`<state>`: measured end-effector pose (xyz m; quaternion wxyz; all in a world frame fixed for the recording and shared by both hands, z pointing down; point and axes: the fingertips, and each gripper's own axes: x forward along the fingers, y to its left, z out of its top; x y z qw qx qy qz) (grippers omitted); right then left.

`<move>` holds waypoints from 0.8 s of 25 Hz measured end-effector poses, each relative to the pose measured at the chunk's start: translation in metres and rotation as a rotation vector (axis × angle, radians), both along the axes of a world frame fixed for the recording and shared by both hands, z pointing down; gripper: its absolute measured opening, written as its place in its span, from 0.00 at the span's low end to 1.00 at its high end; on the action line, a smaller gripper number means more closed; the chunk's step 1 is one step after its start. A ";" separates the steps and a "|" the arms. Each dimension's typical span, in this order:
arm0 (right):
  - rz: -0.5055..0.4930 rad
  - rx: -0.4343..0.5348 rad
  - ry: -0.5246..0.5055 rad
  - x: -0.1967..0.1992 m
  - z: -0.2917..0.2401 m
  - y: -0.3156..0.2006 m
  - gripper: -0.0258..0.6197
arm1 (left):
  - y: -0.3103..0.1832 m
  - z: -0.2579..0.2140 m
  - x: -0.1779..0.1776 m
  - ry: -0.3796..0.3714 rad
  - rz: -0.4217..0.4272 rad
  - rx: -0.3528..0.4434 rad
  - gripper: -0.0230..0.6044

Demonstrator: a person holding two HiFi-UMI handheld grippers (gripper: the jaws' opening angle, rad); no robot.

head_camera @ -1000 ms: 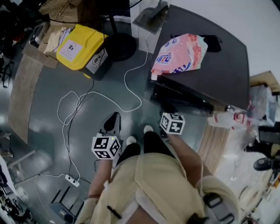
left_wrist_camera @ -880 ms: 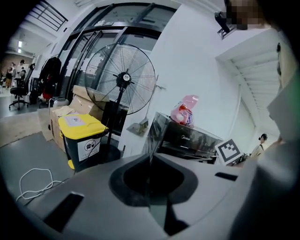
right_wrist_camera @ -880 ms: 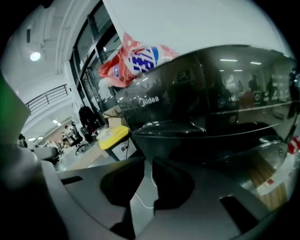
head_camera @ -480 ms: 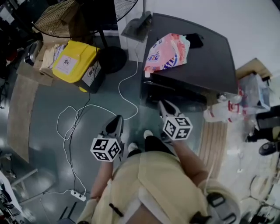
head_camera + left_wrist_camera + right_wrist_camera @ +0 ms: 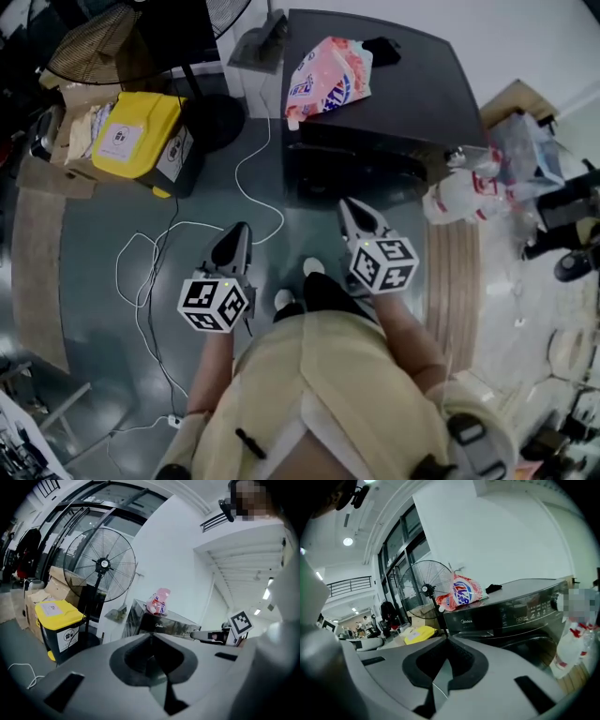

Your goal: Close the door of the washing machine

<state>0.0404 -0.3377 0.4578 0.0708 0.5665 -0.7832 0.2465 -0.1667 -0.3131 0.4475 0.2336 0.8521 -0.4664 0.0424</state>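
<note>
While both grippers hang low in front of the washing machine (image 5: 412, 94), neither one grasps anything. Farthest to the machine's left stands a bin (image 5: 131, 131) with a yellow lid, and the round fan base (image 5: 211, 120) sits between that bin and the machine's left side. A white cable (image 5: 251, 178) trails across the floor off the machine's front left corner.

Next comes the left gripper (image 5: 238, 232), out to the left of the machine's front and well apart from it. Its jaws are pressed together with nothing between them, and it points roughly toward the machine's left side. The person's white shoes (image 5: 314, 268) stand between the two grippers, facing the machine.

On the machine's top, near its left edge, lies a pink and white bag (image 5: 328, 75). The round door (image 5: 534, 641) sits on the machine's dark front below the control panel and looks flush with it — closed, as far as the right gripper view shows.

The right gripper (image 5: 349, 208) is just before the machine's front, not touching it, clenched on nothing. White bottles (image 5: 459, 197) with red markings stand just beside the machine's front right corner.
</note>
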 end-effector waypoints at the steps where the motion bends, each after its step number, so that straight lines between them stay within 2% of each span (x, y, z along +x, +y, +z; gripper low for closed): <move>1: 0.006 -0.001 0.005 0.001 -0.001 0.006 0.05 | 0.002 -0.001 0.001 -0.003 0.011 0.004 0.06; 10: 0.037 -0.003 0.065 0.000 -0.008 0.040 0.05 | 0.011 -0.011 0.002 -0.018 0.071 0.016 0.06; 20: 0.031 0.008 0.067 0.009 -0.010 0.031 0.05 | -0.001 -0.014 0.026 -0.031 0.122 0.017 0.06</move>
